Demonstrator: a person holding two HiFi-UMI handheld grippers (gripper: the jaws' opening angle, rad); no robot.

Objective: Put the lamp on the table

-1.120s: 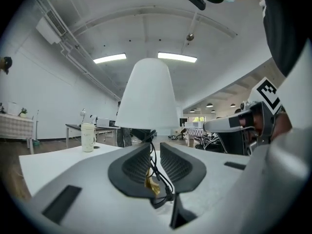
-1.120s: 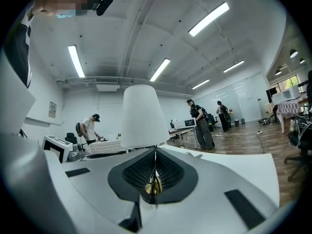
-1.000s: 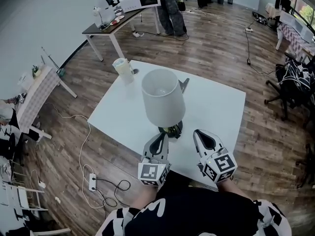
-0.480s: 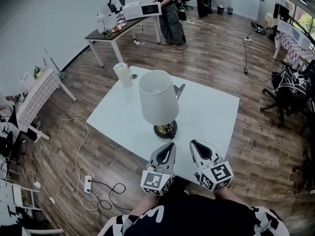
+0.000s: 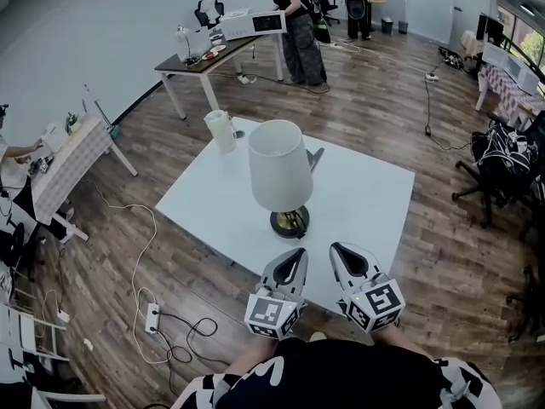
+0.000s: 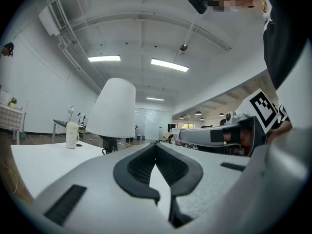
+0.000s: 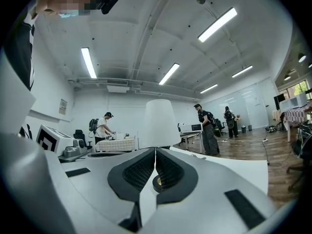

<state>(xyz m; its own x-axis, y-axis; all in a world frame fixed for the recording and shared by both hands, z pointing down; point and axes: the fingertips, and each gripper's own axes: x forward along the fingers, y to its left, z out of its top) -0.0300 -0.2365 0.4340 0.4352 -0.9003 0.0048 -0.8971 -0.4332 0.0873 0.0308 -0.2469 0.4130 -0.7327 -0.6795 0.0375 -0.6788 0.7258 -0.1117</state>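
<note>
1. Wood-floored open office. A white table (image 5: 366, 207) stands mid-room, with desks (image 5: 204, 62) and standing people (image 5: 298, 24) well beyond the lamp.
2. Task item: the lamp (image 5: 278, 173) stands upright on the table, its white shade over a dark round base (image 5: 289, 222) that sits flat on the top. Nothing touches it.
3. A pale cup (image 5: 220, 130) stands beyond the lamp on its left. A small grey object (image 5: 316, 156) lies just behind the lamp; I cannot identify it.
4. Tool, left gripper (image 5: 295, 255): the jaws are closed tip to tip and grip nothing. It sits at the table edge just short of the lamp base. In its own view the lamp (image 6: 113, 108) stands left of the closed tips (image 6: 156, 145).
5. Tool, right gripper (image 5: 338, 250): it is likewise clenched and empty, to the right of the lamp base and a little farther off. In its own view the lamp (image 7: 161, 123) rises almost dead ahead, above the tips (image 7: 155, 151).
6. Key relation: the lamp lies forward of both grippers with its long axis vertical. The left gripper is nearer the base.
7. Judgement: placement looks complete. Any re-grasp would need the jaws opened first, with a level approach at the stem below the shade. A knock against the tall shade is the tipping risk.
</note>
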